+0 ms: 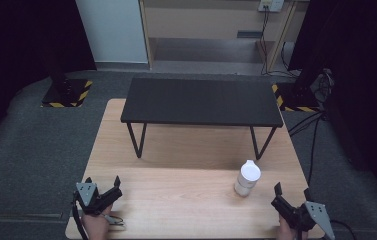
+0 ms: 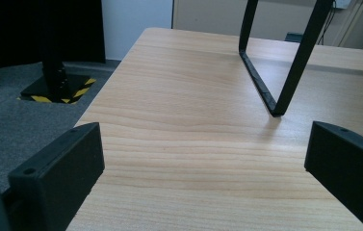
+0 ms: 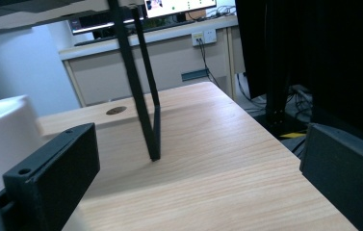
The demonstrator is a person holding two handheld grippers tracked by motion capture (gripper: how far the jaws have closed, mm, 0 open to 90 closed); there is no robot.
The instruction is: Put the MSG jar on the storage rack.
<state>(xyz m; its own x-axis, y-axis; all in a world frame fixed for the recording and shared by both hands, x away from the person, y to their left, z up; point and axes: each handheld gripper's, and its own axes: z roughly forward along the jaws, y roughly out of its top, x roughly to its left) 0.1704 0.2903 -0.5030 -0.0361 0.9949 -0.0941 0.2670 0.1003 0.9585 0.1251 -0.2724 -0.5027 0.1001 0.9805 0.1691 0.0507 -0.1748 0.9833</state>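
Wooden desk seen from above, with a low black bench standing across its far half on thin bent-metal legs. A white bottle stands upright on the desk's near half, toward the right edge and just in front of the bench's right leg. Its long axis runs straight up and down, with the capped top pointing at the ceiling and the base flat on the wood.

At the near right corner, a hand holds the right gripper. Its jaws are spread wide apart and hold nothing. They point toward the far edge, and the bottle sits near them, a little to their left and apart from them. In the right gripper view the bottle shows as a pale rounded shape at the left edge, just past the left jaw, with bare wood between the two jaws and a bench leg beyond.

At the near left corner, the other hand holds the left gripper, well apart from the bottle. Its jaws are also wide open and empty, pointing toward the far edge. In the left gripper view they frame bare wood grain, with the bench's left leg standing ahead and to the right.

Grey carpet surrounds the desk, and black stands on yellow-striped bases sit on it at either side.
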